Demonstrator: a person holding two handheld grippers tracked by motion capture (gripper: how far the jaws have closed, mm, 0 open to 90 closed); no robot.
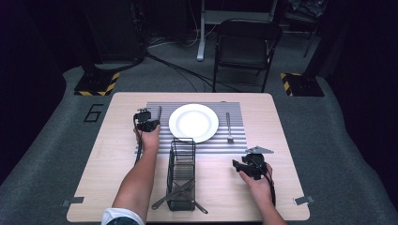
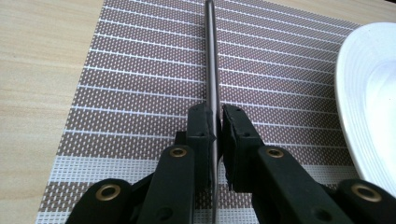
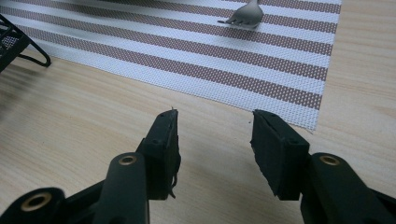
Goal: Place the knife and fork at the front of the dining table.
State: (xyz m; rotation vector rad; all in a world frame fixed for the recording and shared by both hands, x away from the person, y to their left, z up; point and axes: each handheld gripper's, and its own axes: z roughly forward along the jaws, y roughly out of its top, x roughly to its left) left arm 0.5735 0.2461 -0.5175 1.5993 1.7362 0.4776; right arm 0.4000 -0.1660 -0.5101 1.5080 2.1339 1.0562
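Currently: left gripper (image 2: 215, 126) pinches the knife (image 2: 212, 70) on the placemat (image 2: 140, 70).
Knife lies flat near the placemat's left edge, just beside the white plate (image 2: 369, 84). Right gripper (image 3: 215, 140) hovers over bare table (image 3: 93, 116) near the placemat's front right corner, jaws spread, holding nothing; the fork (image 3: 245, 16) lies beyond.

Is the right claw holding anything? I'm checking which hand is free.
No: the right claw has its jaws spread apart above the bare wooden table, with nothing between them.
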